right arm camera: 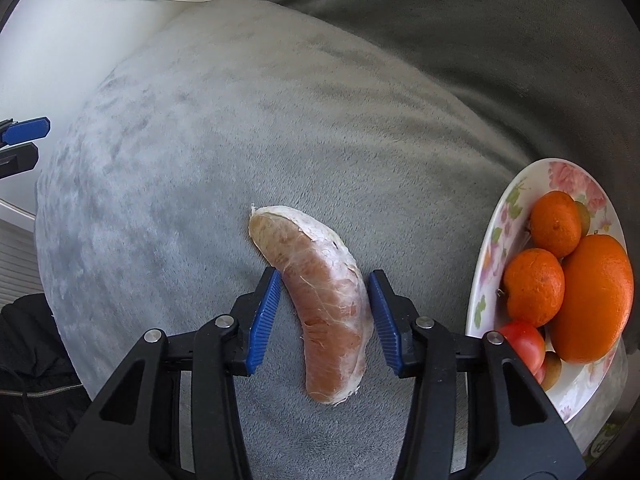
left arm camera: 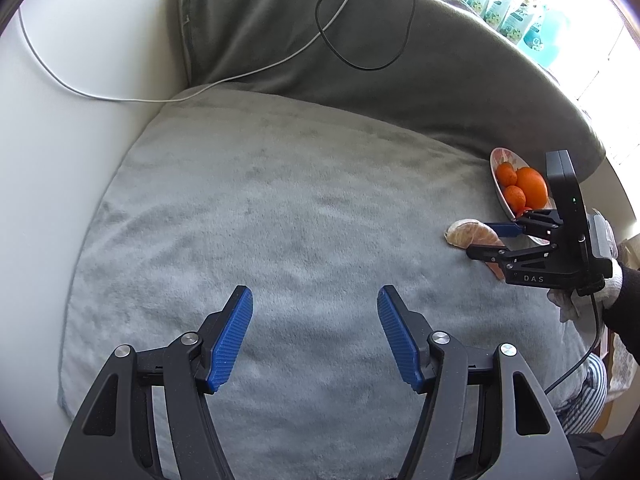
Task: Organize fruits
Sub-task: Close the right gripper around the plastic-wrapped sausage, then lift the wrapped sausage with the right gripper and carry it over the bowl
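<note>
A peeled pink pomelo segment [right arm camera: 320, 300] lies on the grey cushion [right arm camera: 200, 160]. My right gripper [right arm camera: 322, 292] is open with its blue pads on either side of the segment, close to it but with small gaps. A floral plate [right arm camera: 500, 216] to the right holds two mandarins [right arm camera: 534, 286], a large orange [right arm camera: 592, 296], a red fruit [right arm camera: 524, 340] and small brownish fruits. In the left wrist view the segment [left arm camera: 468, 234] and plate [left arm camera: 498, 160] sit at the right with the right gripper [left arm camera: 486, 240] over them. My left gripper [left arm camera: 316, 312] is open and empty over the cushion.
A dark grey back cushion [left arm camera: 360, 92] rises behind the seat. Black and white cables [left arm camera: 348, 40] trail over it and over the white armrest [left arm camera: 60, 140] on the left. Packaged goods [left arm camera: 516, 12] stand by the bright window at the back right.
</note>
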{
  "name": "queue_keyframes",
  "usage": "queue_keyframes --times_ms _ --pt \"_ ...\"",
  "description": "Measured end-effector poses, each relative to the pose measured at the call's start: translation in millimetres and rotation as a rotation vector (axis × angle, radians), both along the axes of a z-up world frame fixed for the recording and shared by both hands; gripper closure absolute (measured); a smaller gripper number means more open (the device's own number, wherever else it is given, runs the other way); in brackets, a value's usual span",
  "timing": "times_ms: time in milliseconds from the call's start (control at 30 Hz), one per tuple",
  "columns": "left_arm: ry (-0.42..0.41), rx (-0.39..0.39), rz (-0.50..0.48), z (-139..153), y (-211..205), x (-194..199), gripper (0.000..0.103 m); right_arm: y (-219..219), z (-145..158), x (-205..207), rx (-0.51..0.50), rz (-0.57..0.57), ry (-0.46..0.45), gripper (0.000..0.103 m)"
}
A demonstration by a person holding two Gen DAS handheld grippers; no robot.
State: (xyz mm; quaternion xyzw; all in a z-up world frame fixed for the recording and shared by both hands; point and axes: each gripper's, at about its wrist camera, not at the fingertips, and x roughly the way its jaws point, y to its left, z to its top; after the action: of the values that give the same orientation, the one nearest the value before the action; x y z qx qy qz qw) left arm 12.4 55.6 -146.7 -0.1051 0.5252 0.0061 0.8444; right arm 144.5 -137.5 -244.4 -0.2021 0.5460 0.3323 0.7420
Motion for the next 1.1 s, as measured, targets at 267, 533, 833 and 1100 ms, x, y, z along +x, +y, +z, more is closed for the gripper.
queue_keyframes --times_ms 267,533,833,1100 --pt "0.000 0.001 0.001 0.5 0.1 -0.5 0.038 4.6 -1.6 -2.7 -0.008 0.009 -0.008 0.058" --pt "0.000 -0.002 -0.004 0.3 -1.9 -1.6 0.038 -1.6 0.6 -4.2 -0.002 -0.013 -0.016 0.062" --pt "-0.001 -0.003 -0.010 0.7 -4.5 -1.2 0.038 -16.7 4.1 -0.9 0.043 -0.073 -0.003 0.067" --pt "0.000 -0.007 -0.013 0.3 -4.4 0.1 0.038 -26.4 7.4 -1.7 0.077 -0.113 0.001 0.070"
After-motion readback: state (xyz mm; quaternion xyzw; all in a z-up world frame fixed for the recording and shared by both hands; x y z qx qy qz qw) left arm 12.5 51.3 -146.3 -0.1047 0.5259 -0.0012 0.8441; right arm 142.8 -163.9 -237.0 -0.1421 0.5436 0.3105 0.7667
